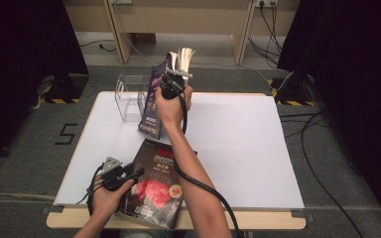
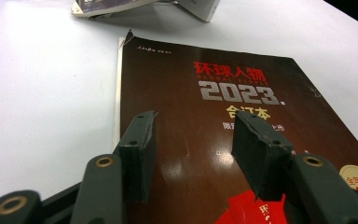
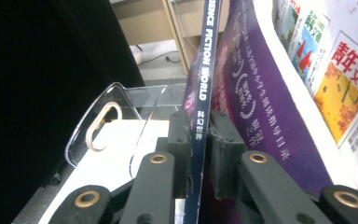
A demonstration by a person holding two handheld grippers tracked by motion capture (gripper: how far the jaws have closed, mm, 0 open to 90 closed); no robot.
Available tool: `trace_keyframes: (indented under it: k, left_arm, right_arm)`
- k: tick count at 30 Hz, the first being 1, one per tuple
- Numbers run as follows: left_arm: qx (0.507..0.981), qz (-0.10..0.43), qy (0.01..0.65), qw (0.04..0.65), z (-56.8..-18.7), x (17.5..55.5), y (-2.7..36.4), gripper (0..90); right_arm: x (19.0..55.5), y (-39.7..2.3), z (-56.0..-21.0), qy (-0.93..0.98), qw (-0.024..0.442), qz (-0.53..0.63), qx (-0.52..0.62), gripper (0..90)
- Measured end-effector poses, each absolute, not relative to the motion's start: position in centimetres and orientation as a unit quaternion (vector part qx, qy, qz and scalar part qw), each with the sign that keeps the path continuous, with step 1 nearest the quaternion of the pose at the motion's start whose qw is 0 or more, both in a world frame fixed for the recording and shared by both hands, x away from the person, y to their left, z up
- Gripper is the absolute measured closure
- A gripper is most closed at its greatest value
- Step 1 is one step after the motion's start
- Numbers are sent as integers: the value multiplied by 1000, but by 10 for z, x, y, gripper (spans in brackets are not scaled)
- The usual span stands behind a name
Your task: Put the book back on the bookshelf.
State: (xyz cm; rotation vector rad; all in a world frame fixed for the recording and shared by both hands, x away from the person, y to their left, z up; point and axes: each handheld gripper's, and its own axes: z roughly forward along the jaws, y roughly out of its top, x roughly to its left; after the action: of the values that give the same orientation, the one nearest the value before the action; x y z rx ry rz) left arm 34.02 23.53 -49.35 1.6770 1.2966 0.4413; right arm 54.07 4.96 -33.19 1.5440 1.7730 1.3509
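The right gripper [image 3: 198, 140] clamps a purple magazine [image 3: 242, 88] by its spine, raised upright beside the clear stand [image 1: 129, 96]. The left gripper [image 2: 193, 140], jaws apart, hovers over the dark magazine [image 2: 205, 107] lying flat on the table [image 1: 248, 139].

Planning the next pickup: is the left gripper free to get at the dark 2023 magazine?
Probably yes: the left gripper hovers open and empty right over the dark 2023 magazine, whose cover lies bare.

The dark magazine [image 2: 242, 140] runs off the left gripper view's bottom and right edges. In the high view, the right hand [image 1: 171, 106] hides part of the purple magazine [image 1: 153, 106].
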Motion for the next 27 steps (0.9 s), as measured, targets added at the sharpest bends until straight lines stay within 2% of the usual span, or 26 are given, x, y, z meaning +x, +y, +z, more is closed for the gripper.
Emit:
trace_keyframes:
  k: [15, 20, 27]
  left_arm:
    - [683, 180, 531, 469, -494, 340, 236, 489]
    - [683, 180, 530, 469, -493, 340, 236, 489]
    - [684, 179, 528, 469, -493, 340, 236, 489]
  right_arm:
    - [534, 45, -327, 654, 177, 497, 542, 845]
    - [530, 46, -320, 648, 184, 521, 524, 847]
    - [528, 49, -312, 618, 220, 556, 511, 847]
